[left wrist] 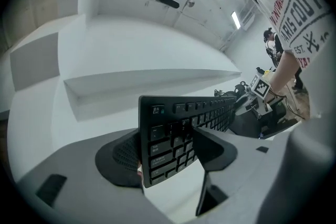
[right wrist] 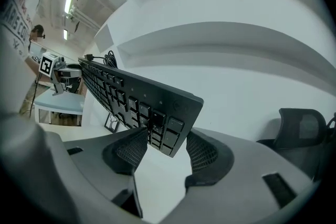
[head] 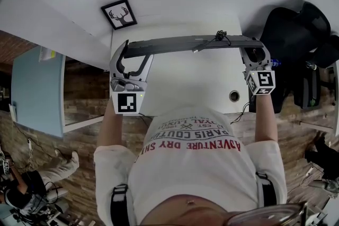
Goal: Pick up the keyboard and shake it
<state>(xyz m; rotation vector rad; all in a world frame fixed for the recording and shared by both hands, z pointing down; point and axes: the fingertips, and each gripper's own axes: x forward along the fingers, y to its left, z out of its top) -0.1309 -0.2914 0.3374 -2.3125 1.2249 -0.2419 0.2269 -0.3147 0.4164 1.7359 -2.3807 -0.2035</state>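
A black keyboard [head: 190, 43] hangs in the air above the white desk [head: 196, 82], seen edge-on in the head view with its cable [head: 220, 36] bunched on top. My left gripper [head: 132, 59] is shut on its left end, and my right gripper [head: 255, 55] is shut on its right end. In the left gripper view the keyboard [left wrist: 181, 131] stands between the dark pads [left wrist: 122, 157] of the left gripper [left wrist: 168, 152], key side facing the camera and tilted. The right gripper view shows the keyboard [right wrist: 134, 99] slanting away from the right gripper [right wrist: 163, 147], pinched between its pads [right wrist: 202, 157].
A framed deer picture [head: 119, 14] lies at the desk's far left corner. A black office chair [head: 296, 34] stands to the right of the desk, also seen as the chair [right wrist: 304, 123]. A cable hole [head: 234, 96] is near the desk's front edge. A pale blue board [head: 37, 87] stands at left.
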